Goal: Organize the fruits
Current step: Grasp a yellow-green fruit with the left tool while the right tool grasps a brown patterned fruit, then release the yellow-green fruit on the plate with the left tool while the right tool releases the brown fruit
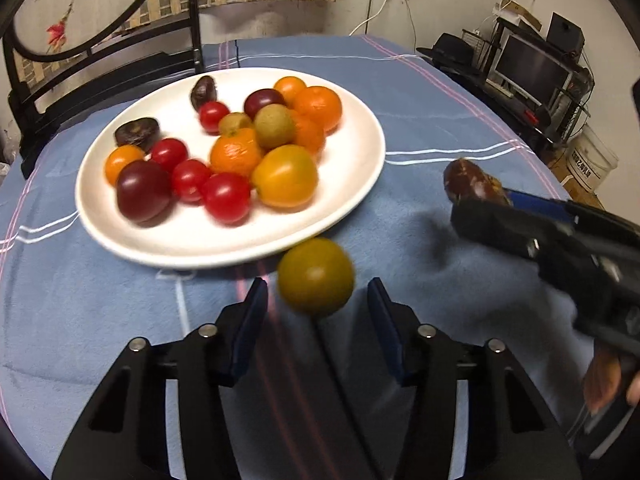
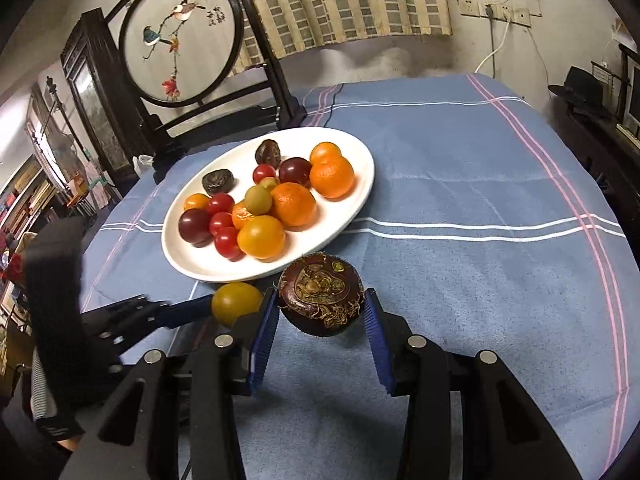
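We have two fruits off the white plate [image 2: 344,216], and both belong on it with the rest. The right gripper [image 2: 320,320] has its jaws clamped on a dark brown, rough-skinned fruit [image 2: 320,294], carried just above the blue cloth on the bench [image 2: 480,280], near the plate's near rim. The left gripper [image 1: 316,300] has its jaws spread wide with a yellow-green tomato [image 1: 316,276] between them. From the left wrist view we cannot tell whether the tomato rests on the cloth or is in the air; it touches neither jaw.

To do this step well, we should carry the brown fruit over the rim and aim for the bare white patch on the plate's near right side, well clear of the piled oranges [image 2: 332,176] and red cherry tomatoes [image 2: 228,242], which would probably roll if nudged. We should lower it close to the plate before letting go, since a round fruit dropped from height is likely to bounce off.

For the tomato, we should centre the left jaws on its widest part and close gently; its skin looks smooth and likely slippery.

The two grippers sit close together, so we should move one at a time.
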Action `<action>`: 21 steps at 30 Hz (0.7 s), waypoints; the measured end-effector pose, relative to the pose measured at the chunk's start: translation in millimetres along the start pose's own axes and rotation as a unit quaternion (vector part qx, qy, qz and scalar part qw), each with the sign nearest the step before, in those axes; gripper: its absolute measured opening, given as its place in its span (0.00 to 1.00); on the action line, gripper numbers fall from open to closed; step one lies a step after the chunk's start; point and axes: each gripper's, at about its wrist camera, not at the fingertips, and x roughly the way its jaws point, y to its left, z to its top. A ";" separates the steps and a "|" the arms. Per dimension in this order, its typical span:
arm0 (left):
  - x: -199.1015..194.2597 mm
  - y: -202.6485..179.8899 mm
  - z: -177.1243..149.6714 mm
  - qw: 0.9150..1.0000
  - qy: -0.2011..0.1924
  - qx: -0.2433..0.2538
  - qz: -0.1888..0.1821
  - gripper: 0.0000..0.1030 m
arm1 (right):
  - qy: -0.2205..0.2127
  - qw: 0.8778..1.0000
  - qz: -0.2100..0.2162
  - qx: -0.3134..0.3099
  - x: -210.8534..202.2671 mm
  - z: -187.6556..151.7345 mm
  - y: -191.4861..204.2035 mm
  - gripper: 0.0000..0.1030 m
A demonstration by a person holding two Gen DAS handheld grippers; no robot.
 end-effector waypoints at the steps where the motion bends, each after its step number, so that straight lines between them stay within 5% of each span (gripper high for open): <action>1: 3.0 -2.7 1.6 1.000 0.002 0.002 0.005 0.44 | 0.001 1.000 0.001 -0.002 0.1 -0.3 1.0 0.42; 3: 5.2 -5.6 2.5 1.000 -0.002 0.008 0.021 0.37 | 0.001 1.000 0.004 -0.004 0.0 -1.0 2.2 0.42; 11: -29.9 7.5 1.5 1.000 -0.023 0.013 0.011 0.36 | -0.011 1.000 0.009 -0.012 -4.7 -2.6 7.6 0.42; 21: -71.3 68.4 37.8 0.996 -0.076 -0.036 0.031 0.36 | -0.040 0.998 0.015 -0.048 -6.6 9.7 42.7 0.42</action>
